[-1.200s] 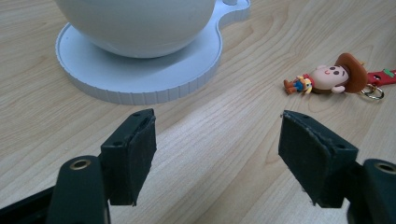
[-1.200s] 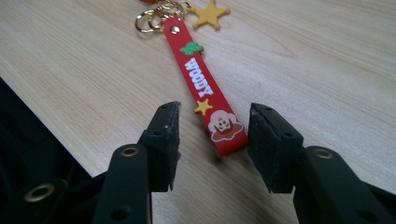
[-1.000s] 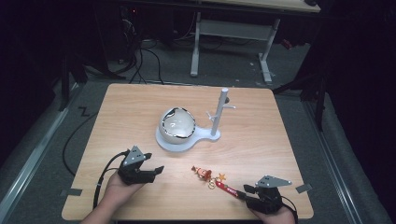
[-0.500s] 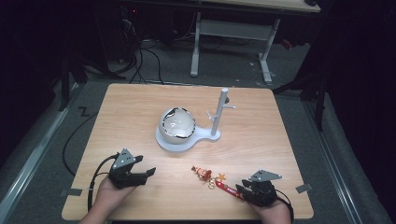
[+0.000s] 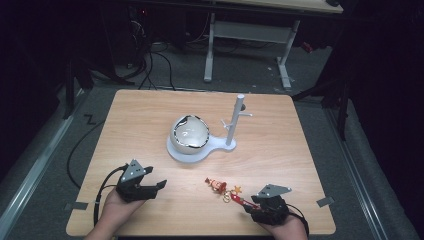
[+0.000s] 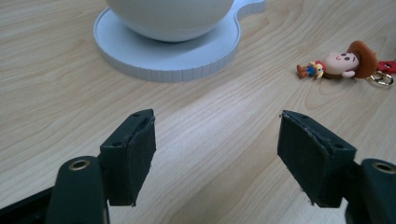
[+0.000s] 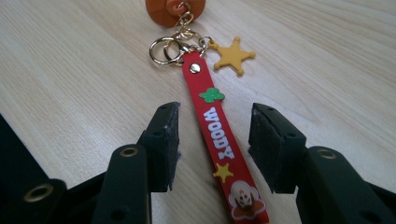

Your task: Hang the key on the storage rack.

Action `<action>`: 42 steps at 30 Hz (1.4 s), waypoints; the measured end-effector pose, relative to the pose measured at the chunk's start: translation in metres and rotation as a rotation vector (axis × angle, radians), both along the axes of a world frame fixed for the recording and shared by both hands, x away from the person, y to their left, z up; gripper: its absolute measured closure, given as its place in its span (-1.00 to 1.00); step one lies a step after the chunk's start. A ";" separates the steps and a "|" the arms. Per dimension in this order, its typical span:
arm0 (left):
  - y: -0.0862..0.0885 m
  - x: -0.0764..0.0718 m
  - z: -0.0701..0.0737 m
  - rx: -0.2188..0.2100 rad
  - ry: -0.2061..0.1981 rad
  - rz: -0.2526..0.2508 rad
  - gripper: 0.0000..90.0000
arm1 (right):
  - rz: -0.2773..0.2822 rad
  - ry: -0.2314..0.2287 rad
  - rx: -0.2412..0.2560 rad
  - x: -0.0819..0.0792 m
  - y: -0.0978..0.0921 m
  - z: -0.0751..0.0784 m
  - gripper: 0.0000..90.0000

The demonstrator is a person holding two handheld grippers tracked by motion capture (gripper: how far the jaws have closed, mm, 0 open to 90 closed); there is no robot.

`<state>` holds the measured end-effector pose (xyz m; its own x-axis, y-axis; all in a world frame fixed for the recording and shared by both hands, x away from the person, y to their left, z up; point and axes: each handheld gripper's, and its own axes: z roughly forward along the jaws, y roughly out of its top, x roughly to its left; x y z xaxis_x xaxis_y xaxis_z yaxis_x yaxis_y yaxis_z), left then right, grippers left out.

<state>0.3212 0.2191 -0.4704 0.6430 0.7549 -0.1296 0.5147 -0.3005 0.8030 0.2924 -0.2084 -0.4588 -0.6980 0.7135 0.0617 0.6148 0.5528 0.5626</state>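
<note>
Strap (image 7: pixel 218 140) lies between parted right tongs (image 7: pixel 212 140).

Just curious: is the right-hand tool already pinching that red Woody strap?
No, open. The right gripper has its jaws either side of the red strap, with bare table showing between each and the strap.

Left gripper (image 5: pixel 159 185) drawn back toward the near bench edge; right gripper (image 5: pixel 252 201) likewise, red strap (image 7: pixel 219 144) between its parted jaws.

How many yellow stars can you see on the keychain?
2. A yellow sheriff-star charm hangs by the gold metal rings; a small yellow star is printed on the red rubber strap. Its underside is hidden.
</note>
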 end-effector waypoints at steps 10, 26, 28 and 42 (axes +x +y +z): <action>0.022 -0.017 0.002 -0.021 0.000 0.048 -0.37 | 0.122 0.086 -0.223 0.026 0.033 0.005 0.16; 0.029 -0.025 0.002 -0.014 0.008 0.067 -0.37 | 0.320 0.231 -0.436 0.047 0.079 0.011 0.41; 0.029 -0.025 0.002 -0.014 0.008 0.065 -0.37 | 0.327 0.236 -0.445 0.048 0.081 0.012 0.40; 0.028 -0.026 0.001 0.002 0.008 0.048 -0.36 | 0.387 0.322 -0.525 0.062 0.100 0.006 0.36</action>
